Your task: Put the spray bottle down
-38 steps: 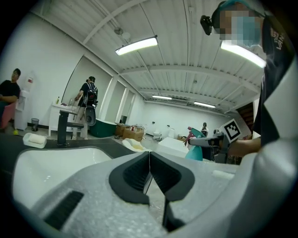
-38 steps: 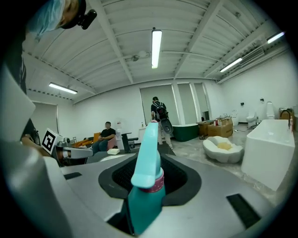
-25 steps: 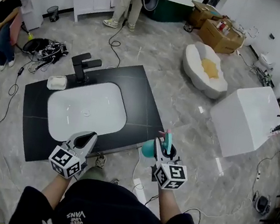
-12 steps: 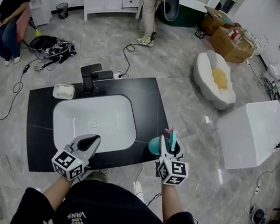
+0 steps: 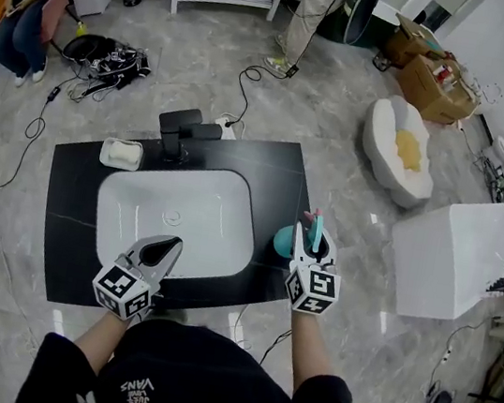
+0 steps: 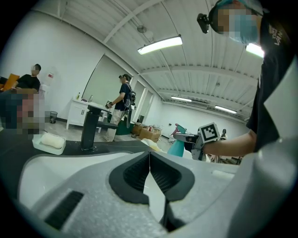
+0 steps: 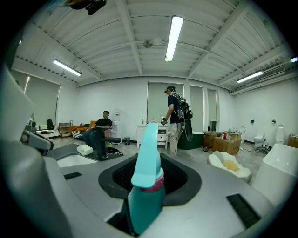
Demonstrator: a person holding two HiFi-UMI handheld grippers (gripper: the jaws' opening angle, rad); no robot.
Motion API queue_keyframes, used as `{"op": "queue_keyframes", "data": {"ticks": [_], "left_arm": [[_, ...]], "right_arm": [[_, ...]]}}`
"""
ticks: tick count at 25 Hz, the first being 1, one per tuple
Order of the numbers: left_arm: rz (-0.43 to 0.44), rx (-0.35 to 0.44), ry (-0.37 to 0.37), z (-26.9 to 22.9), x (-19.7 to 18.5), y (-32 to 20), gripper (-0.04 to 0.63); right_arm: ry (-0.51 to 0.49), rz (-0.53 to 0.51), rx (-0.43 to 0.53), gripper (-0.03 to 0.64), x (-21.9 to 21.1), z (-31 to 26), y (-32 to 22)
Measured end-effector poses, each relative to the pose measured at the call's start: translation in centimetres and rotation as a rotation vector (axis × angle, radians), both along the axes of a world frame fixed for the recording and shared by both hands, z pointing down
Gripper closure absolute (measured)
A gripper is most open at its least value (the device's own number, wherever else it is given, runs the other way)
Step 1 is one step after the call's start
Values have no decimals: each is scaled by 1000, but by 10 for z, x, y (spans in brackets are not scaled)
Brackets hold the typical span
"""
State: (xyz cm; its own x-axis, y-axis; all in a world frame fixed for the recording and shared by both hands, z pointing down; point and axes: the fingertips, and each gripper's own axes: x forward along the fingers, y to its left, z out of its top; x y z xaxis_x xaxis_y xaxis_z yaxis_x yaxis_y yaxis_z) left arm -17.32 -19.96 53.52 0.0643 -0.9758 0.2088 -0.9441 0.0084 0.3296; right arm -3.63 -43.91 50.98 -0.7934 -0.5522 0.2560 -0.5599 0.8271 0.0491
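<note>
A teal spray bottle with a pink collar stands upright between the jaws of my right gripper, which is shut on it. The bottle hangs over the right edge of the black countertop. In the right gripper view the spray bottle fills the gap between the dark pads. My left gripper hovers over the front rim of the white sink, jaws shut and empty. In the left gripper view the left gripper has its pads touching, and the spray bottle shows at the right.
A black faucet and a white soap dish sit behind the sink. A white box unit, an oval basin and cardboard boxes stand to the right. A person stands at the back; another sits far left. Cables cross the floor.
Both grippers have moved forward toward the counter. The right one has carried the bottle from beside the front right corner to over the counter's right edge. The left one now reaches the sink's front rim.
</note>
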Motion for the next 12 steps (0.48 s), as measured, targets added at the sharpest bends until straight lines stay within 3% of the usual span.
{"op": "queue_keyframes", "data": {"ticks": [12], "left_arm": [[-20, -40, 32, 20, -18, 0, 575]], "right_arm": [[-8, 20, 23, 480, -41, 9, -44]]}}
